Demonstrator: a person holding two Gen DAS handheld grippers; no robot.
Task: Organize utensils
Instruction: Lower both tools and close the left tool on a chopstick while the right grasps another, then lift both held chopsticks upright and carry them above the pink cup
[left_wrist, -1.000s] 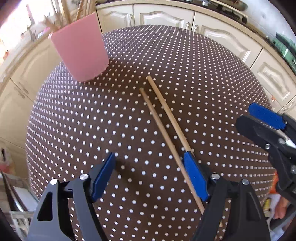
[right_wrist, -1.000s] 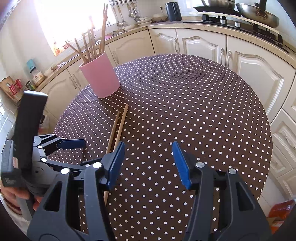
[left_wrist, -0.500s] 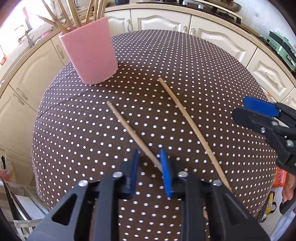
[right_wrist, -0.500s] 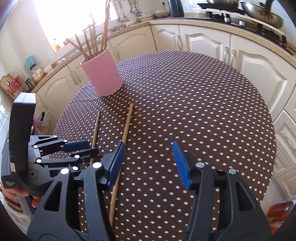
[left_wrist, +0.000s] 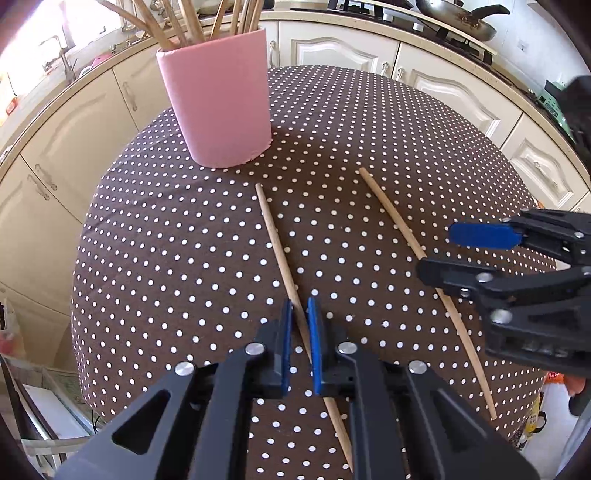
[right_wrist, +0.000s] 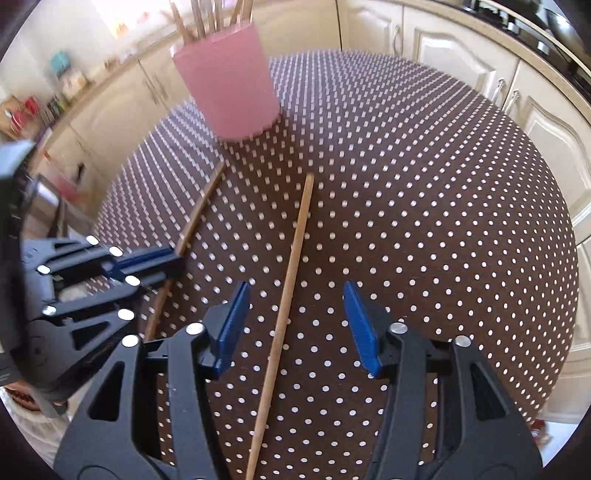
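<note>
Jaws first: my left gripper (left_wrist: 299, 321) had its blue pads nearly together, pinching the left chopstick (left_wrist: 275, 240) partway along its length, with the far end of the stick running out ahead toward the pink holder (left_wrist: 218, 99) and the near end passing back under the black frame. That gripper pointed steeply down at the counter (left_wrist: 166, 240), which wore a brown cloth with white dots.

My right gripper (right_wrist: 295, 317) also pointed steeply down, and its jaws were closing. They stood astride the right chopstick (right_wrist: 291, 266), which lay flat on the cloth between the blue pads with a clear gap on either side, so neither pad pressed on it. From the left wrist view this gripper came in from the right edge, one black finger crossing over that same stick. In the right wrist view the left gripper showed at the left edge, blurred, its tips shut on the other stick.

Both chopsticks lay apart from each other, their far ends near the holder but short of it. The holder stood upright toward the far edge of the counter with a bunch of wooden sticks (left_wrist: 192, 22) rising out of it.

Beyond were cream kitchen cabinets (left_wrist: 369, 48) and a frying pan (left_wrist: 458, 18) on the hob. I could read no brand, label or writing anywhere; small markings on the right gripper's body were too blurred to make out.
</note>
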